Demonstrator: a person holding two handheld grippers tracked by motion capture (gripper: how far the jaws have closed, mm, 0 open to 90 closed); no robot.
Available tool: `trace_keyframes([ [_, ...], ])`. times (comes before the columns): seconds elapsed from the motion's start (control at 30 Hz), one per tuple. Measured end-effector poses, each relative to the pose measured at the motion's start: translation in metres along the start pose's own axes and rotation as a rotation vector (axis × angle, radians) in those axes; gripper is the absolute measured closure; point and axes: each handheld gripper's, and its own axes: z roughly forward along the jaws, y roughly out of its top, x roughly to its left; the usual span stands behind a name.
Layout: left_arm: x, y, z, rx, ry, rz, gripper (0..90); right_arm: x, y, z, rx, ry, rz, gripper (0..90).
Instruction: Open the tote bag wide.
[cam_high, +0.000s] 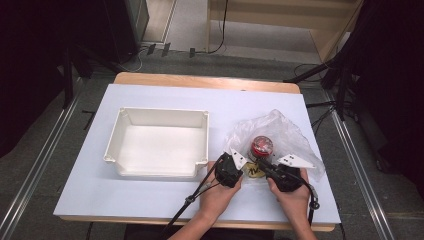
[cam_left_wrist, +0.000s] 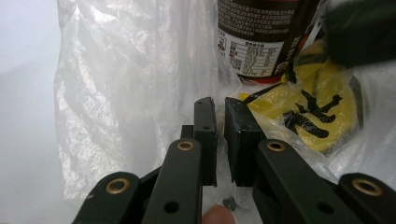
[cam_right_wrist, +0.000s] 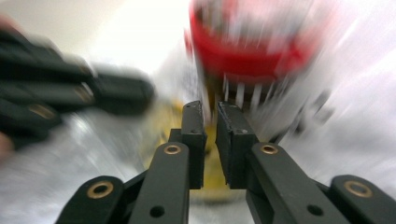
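A crumpled clear plastic bag lies at the right of the table. Inside it stands a dark can with a red lid, and a flat yellow packet with black writing lies in front of it. My left gripper and right gripper meet at the bag's near edge. In the left gripper view the left gripper has its jaws closed on a fold of the bag, with the can and packet just beyond. The right gripper view is blurred; the right gripper looks closed on film below the can.
An empty white tray sits left of the bag, a hand's width from the left gripper. The white table top ends close behind both hands. Cables trail from both grippers toward the near edge.
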Motion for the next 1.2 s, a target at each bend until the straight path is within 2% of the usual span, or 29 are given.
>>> trace_keyframes([
  [0.03, 0.001, 0.0, 0.0, 0.002, -0.01, -0.008, 85.4, 0.0, 0.004, -0.007, -0.048, -0.014, -0.008, 81.7],
  [0.07, 0.001, 0.0, 0.0, 0.002, -0.01, -0.008, 86.0, 0.0, 0.004, -0.007, -0.048, -0.014, -0.008, 81.7],
  [0.1, 0.001, 0.0, 0.0, 0.0, -0.011, -0.006, 86.6, -0.001, 0.012, -0.02, -0.129, -0.033, -0.001, 79.9],
  [0.13, 0.0, 0.0, 0.0, -0.004, -0.013, 0.0, 86.6, -0.001, 0.012, -0.02, -0.129, -0.033, -0.001, 79.9],
  [0.17, 0.0, 0.0, 0.0, -0.003, -0.011, 0.004, 86.8, -0.005, 0.018, -0.029, -0.201, -0.058, 0.011, 70.9],
  [0.27, 0.002, 0.0, 0.0, 0.002, -0.024, -0.006, 86.8, -0.011, 0.024, -0.029, -0.218, -0.107, 0.015, 52.8],
  [0.3, 0.002, 0.0, 0.0, 0.002, -0.024, -0.006, 86.8, -0.011, 0.024, -0.029, -0.218, -0.107, 0.015, 52.8],
  [0.37, 0.002, 0.0, 0.0, 0.001, -0.024, -0.008, 86.9, -0.015, 0.025, -0.025, -0.212, -0.125, 0.042, 46.7],
  [0.4, 0.002, 0.0, 0.0, -0.002, -0.024, -0.009, 87.1, -0.019, 0.027, -0.017, -0.166, -0.1, 0.065, 43.7],
  [0.43, 0.002, 0.0, 0.0, -0.005, -0.026, -0.009, 87.1, -0.019, 0.027, -0.017, -0.166, -0.1, 0.065, 43.7],
  [0.47, 0.002, -0.001, 0.0, -0.008, -0.027, -0.012, 87.3, -0.021, 0.026, -0.01, -0.138, -0.081, 0.066, 49.7],
  [0.57, 0.002, -0.001, 0.0, -0.01, -0.031, -0.015, 87.2, -0.02, 0.025, -0.004, -0.112, -0.056, 0.051, 56.6],
  [0.6, 0.002, -0.001, 0.0, -0.01, -0.032, -0.016, 86.9, -0.018, 0.025, -0.003, -0.125, -0.063, 0.049, 67.2],
  [0.63, 0.003, -0.001, 0.0, -0.011, -0.034, -0.015, 86.9, -0.018, 0.025, -0.003, -0.125, -0.063, 0.049, 67.2],
  [0.7, 0.003, -0.001, -0.001, -0.01, -0.037, -0.016, 86.7, -0.02, 0.027, -0.004, -0.122, -0.089, 0.073, 77.6],
  [0.73, 0.003, -0.001, -0.001, -0.01, -0.036, -0.016, 86.5, -0.022, 0.027, -0.004, -0.132, -0.101, 0.079, 87.0],
  [0.77, 0.003, -0.001, -0.001, -0.012, -0.036, -0.016, 86.5, -0.024, 0.026, -0.003, -0.138, -0.112, 0.072, 90.0],
  [0.83, 0.003, -0.001, -0.001, -0.015, -0.04, -0.016, 86.5, -0.025, 0.027, -0.003, -0.14, -0.115, 0.07, 90.0],
  [0.87, 0.003, -0.001, -0.001, -0.018, -0.04, -0.016, 86.4, -0.027, 0.03, 0.0, -0.133, -0.121, 0.045, 90.0],
  [0.93, 0.003, -0.001, -0.001, -0.022, -0.038, -0.015, 86.3, -0.028, 0.033, 0.002, -0.122, -0.127, 0.028, 90.0],
  [1.03, 0.003, -0.001, -0.002, -0.025, -0.037, -0.014, 85.8, -0.031, 0.043, 0.011, -0.122, -0.101, -0.004, 90.0],
  [1.07, 0.003, -0.001, -0.002, -0.028, -0.036, -0.013, 85.9, -0.035, 0.05, 0.02, -0.118, -0.082, 0.006, 90.0],
  [1.1, 0.003, -0.001, -0.002, -0.026, -0.034, -0.01, 85.9, -0.035, 0.05, 0.02, -0.118, -0.082, 0.006, 90.0],
  [1.13, 0.003, -0.001, -0.002, -0.029, -0.034, -0.013, 85.7, -0.04, 0.055, 0.03, -0.098, -0.074, 0.021, 90.0],
  [1.2, 0.003, -0.002, -0.003, -0.029, -0.035, -0.014, 85.9, -0.043, 0.056, 0.035, -0.094, -0.075, 0.024, 90.0],
])
